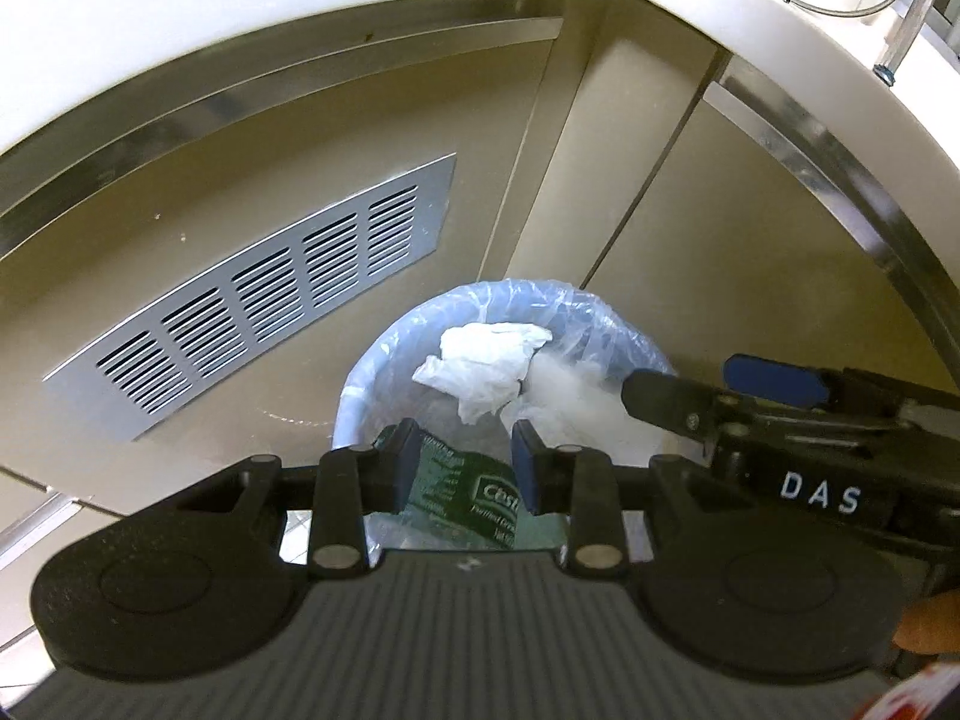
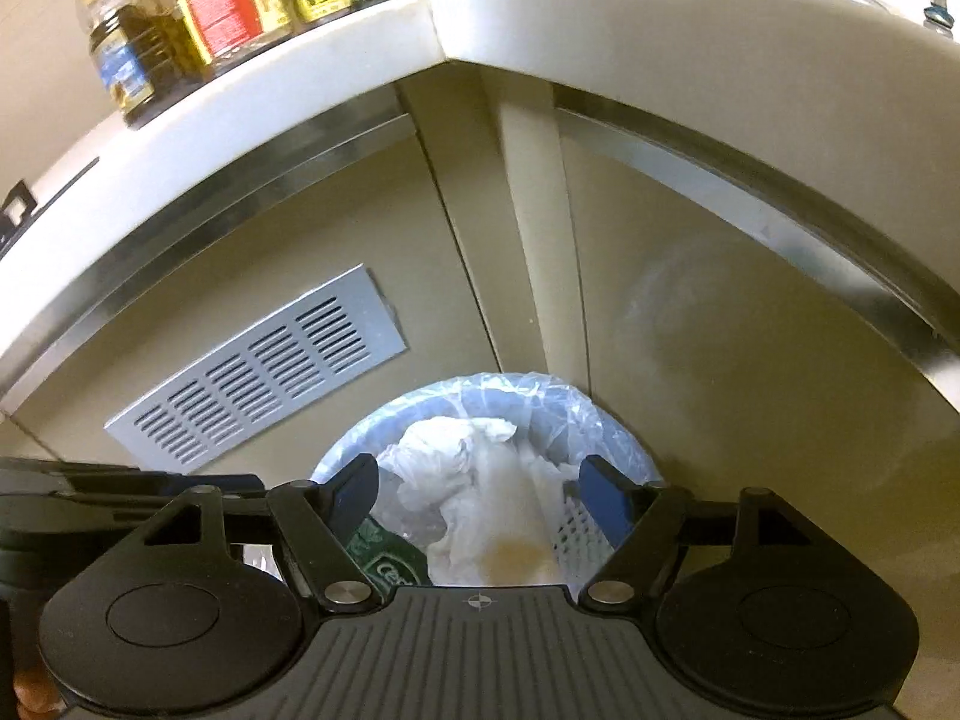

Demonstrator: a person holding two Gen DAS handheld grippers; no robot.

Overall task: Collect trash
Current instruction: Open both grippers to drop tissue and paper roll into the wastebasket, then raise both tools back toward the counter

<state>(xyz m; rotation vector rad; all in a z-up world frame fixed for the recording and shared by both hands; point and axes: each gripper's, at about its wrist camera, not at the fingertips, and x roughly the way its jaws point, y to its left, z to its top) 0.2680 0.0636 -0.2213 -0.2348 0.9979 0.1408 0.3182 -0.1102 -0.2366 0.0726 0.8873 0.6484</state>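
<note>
Left fingers (image 1: 405, 468) apart, green packet (image 1: 465, 489) between, right fingers (image 2: 357, 492) wide over bin (image 2: 540, 402)

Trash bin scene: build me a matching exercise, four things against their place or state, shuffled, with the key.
Things
1. green packet
2. crumpled white tissue
3. metal vent grille
4. bottles and jars

Place or state
A. standing on the white countertop
B. fixed on the beige cabinet panel left of the bin
C. between the left gripper's fingers, above the bin's near edge
D. lying in the bin's clear liner

Pairs: 1-C, 2-D, 3-B, 4-A
</note>
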